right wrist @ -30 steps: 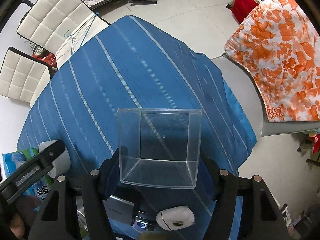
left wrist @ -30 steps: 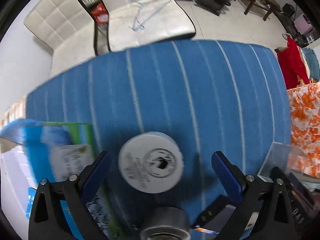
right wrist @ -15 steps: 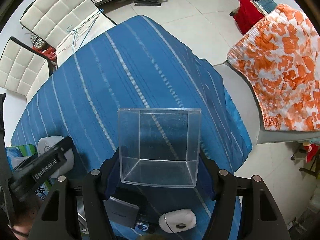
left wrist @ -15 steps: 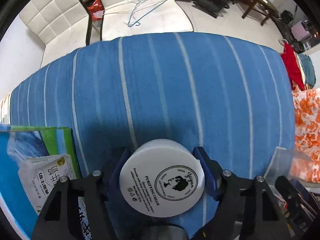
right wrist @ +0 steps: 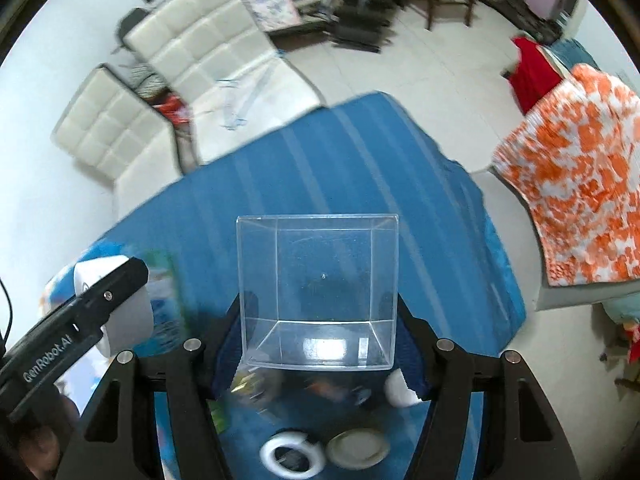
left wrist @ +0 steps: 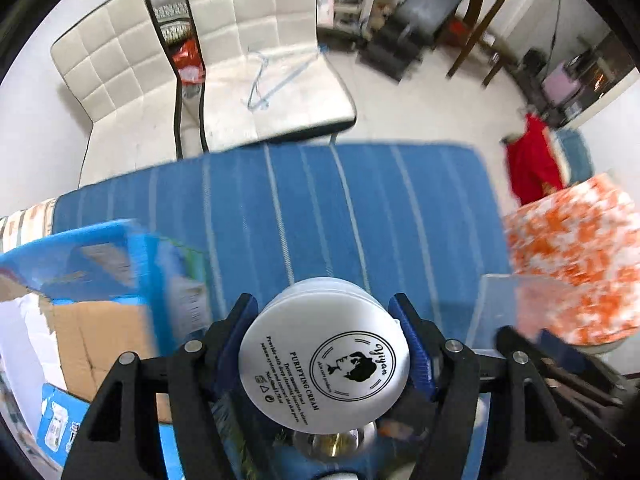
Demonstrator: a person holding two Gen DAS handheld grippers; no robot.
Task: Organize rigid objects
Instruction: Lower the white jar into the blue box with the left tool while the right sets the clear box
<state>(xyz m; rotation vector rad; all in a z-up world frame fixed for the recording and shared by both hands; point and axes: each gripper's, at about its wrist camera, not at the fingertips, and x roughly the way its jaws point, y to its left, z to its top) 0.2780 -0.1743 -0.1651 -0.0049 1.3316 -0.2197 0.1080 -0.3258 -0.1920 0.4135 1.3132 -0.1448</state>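
Left view: box [left wrist: 100, 312] left of jar [left wrist: 324, 364] motion-blurred, print unreadable. Right view: small items [right wrist: 320, 392] under clear box [right wrist: 318, 292] blurred, unidentifiable.

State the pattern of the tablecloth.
Blue with thin white stripes; the tablecloth shows best in the left wrist view.

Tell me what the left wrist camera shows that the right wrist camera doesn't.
Only the left wrist view shows the cream jar lid's printed label and a cardboard box. Only the right wrist view shows the clear box's empty inside, held in the right gripper, plus a tape roll. Both show the jar, the clear box, the blue striped tablecloth and white chairs.
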